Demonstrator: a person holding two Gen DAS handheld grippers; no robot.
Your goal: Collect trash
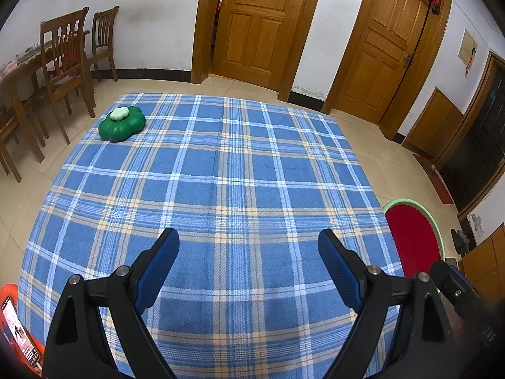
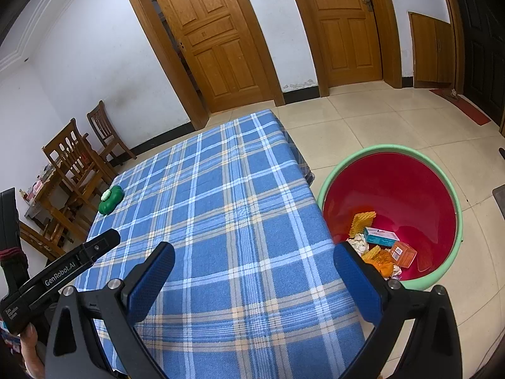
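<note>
A red bin with a green rim (image 2: 454, 208) stands on the floor right of the table; its edge (image 1: 435, 221) also shows in the left wrist view. Inside lie trash pieces: a teal box (image 2: 380, 236), an orange box (image 2: 403, 253), yellow wafers (image 2: 362, 222) and crumpled paper (image 2: 358, 243). My left gripper (image 1: 248, 240) hangs open over the near part of the blue plaid tablecloth (image 1: 221, 173), nothing between its fingers. My right gripper (image 2: 254, 259) is open too, over the table's near right corner beside the bin, holding nothing. The left gripper's body (image 2: 60, 276) appears at the left of the right wrist view.
A green flower-shaped object (image 1: 121, 123) with a pale top sits at the table's far left corner (image 2: 110, 200). Wooden chairs (image 1: 68, 63) and a side table stand left of it. Two wooden doors (image 1: 258, 22) line the far wall. A phone on an orange thing (image 1: 19, 331) lies at lower left.
</note>
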